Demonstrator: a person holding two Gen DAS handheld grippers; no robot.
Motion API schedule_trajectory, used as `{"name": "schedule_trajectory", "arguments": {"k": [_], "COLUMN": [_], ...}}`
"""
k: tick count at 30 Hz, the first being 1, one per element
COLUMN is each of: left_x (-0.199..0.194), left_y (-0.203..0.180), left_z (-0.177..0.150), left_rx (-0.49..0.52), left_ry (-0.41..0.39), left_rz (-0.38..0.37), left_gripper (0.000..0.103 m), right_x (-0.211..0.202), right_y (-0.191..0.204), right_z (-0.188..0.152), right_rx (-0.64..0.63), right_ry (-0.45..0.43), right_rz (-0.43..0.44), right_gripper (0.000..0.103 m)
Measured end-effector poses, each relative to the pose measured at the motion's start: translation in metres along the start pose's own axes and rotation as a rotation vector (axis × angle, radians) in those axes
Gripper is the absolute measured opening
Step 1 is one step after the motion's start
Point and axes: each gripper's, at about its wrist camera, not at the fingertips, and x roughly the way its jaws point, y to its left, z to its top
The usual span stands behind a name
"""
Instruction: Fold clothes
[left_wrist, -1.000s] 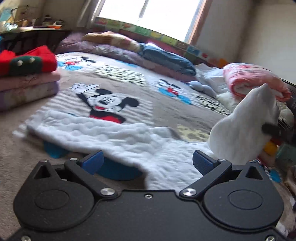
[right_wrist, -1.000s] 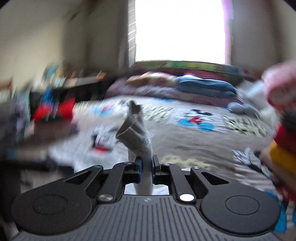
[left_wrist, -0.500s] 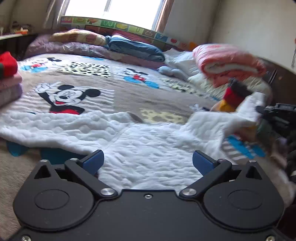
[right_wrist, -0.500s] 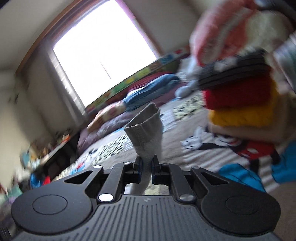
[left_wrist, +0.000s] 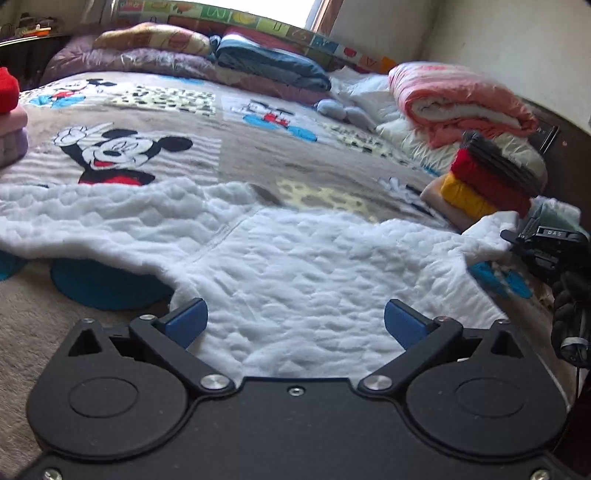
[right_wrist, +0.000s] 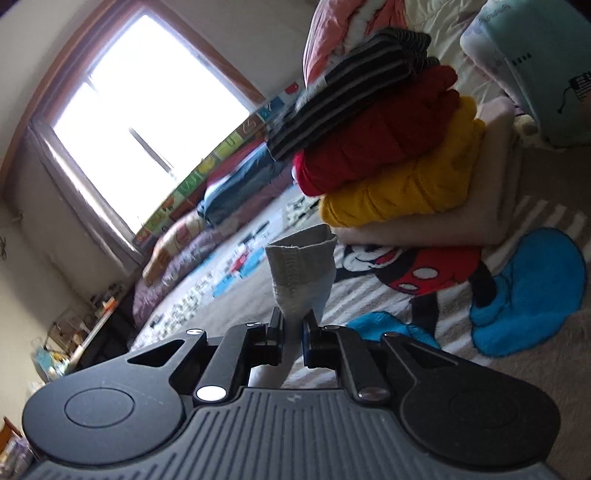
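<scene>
A white fleece garment is spread on the bed; its right cuff is pinched by the right gripper, the left gripper held wide apart; the sleeve is best kept taut.

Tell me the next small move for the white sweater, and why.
Probably carry the right gripper leftward over the white sweater, folding the sleeve cuff onto the body. The cuff is pinched there and stretched out to the side, while the body lies flat on the blanket. The left gripper hangs open above the hem.
</scene>
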Motion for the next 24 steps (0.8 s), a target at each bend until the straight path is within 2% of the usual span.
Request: {"name": "schedule_trajectory", "arguments": {"k": [4,8,10,11,12,16,20,22,24], "left_x": [0.011,0.016,0.015,0.014,0.014,0.010,0.002,-0.004,-0.005], "left_y": [-0.004,-0.007,-0.007,-0.006,-0.005,-0.006,-0.010,-0.013,-0.016], "left_z": [-0.004,-0.007,-0.007,-0.006,-0.006,-0.005,-0.005,-0.005,-0.008], "left_rx": [0.038,0.074,0.066,0.061,0.055,0.041,0.035,0.054,0.072], "left_ry": [0.054,0.074,0.074,0.074,0.074,0.070,0.064,0.054,0.062], "left_rz": [0.024,0.045,0.043,0.042,0.039,0.032,0.018,0.009,0.009], "left_gripper": [0.103,0.103,0.103,0.103,0.103,0.103,0.103,0.103,0.103], "right_x": [0.015,0.027,0.024,0.021,0.017,-0.009,-0.035,-0.045,-0.052], "right_y": [-0.019,-0.034,-0.028,-0.023,-0.017,0.010,0.057,0.089,0.118], "right_z": [-0.005,-0.010,-0.009,-0.008,-0.006,0.000,-0.008,-0.021,-0.039], "right_rx": [0.009,0.013,-0.004,-0.020,-0.043,-0.159,-0.346,-0.456,-0.555], "right_ry": [0.063,0.114,0.099,0.088,0.076,0.019,0.009,0.037,0.084], "right_rz": [-0.085,-0.157,-0.184,-0.201,-0.215,-0.238,-0.128,-0.041,0.087], "right_gripper": [0.012,0.013,0.018,0.025,0.027,0.027,0.027,0.027,0.025]}}
